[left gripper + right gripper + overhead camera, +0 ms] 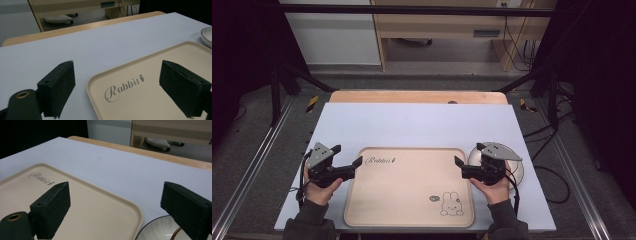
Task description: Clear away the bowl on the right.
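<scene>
High view: we see the left gripper and right gripper flanking the tray, the bowl under the right hand. Left gripper view: jaws wide, nothing held, over the tray corner. Right gripper view: jaws wide, nothing held, bowl just below. We judge it's the start; next move needs the right gripper down on the bowl rim

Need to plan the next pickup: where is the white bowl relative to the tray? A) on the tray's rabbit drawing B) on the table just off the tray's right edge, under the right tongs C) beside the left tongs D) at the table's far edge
B: the white bowl sits on the table just off the tray, beneath the right tongs.
</scene>
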A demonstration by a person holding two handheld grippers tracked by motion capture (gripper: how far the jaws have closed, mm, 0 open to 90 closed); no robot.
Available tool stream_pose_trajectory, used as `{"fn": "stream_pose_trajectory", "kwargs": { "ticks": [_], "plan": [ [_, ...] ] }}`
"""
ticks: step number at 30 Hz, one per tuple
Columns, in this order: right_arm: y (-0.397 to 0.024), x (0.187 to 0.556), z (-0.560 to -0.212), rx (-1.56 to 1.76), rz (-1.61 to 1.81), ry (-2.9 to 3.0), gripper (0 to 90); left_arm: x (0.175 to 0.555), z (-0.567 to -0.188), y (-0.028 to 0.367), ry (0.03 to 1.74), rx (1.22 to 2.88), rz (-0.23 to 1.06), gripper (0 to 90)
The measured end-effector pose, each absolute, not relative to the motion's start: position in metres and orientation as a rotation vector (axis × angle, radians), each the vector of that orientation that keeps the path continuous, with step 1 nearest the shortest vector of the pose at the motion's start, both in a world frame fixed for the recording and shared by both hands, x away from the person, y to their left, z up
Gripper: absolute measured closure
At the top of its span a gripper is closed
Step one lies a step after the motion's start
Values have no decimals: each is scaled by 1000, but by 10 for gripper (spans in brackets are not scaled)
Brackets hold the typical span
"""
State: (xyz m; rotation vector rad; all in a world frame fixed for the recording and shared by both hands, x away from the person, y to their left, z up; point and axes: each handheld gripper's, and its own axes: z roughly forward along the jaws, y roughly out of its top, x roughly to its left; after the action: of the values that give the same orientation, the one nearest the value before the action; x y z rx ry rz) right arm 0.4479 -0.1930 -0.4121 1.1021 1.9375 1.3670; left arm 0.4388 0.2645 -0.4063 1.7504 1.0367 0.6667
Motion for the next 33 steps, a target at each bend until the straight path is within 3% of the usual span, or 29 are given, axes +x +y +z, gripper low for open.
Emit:
{"fn": "stream_pose_trajectory", "kwargs": {
  "ticks": [33],
  "plan": [
    [-209,443,-402,1171,1331,1892,93,440,-409,264,1039,1756,660,136]
  ]
}}
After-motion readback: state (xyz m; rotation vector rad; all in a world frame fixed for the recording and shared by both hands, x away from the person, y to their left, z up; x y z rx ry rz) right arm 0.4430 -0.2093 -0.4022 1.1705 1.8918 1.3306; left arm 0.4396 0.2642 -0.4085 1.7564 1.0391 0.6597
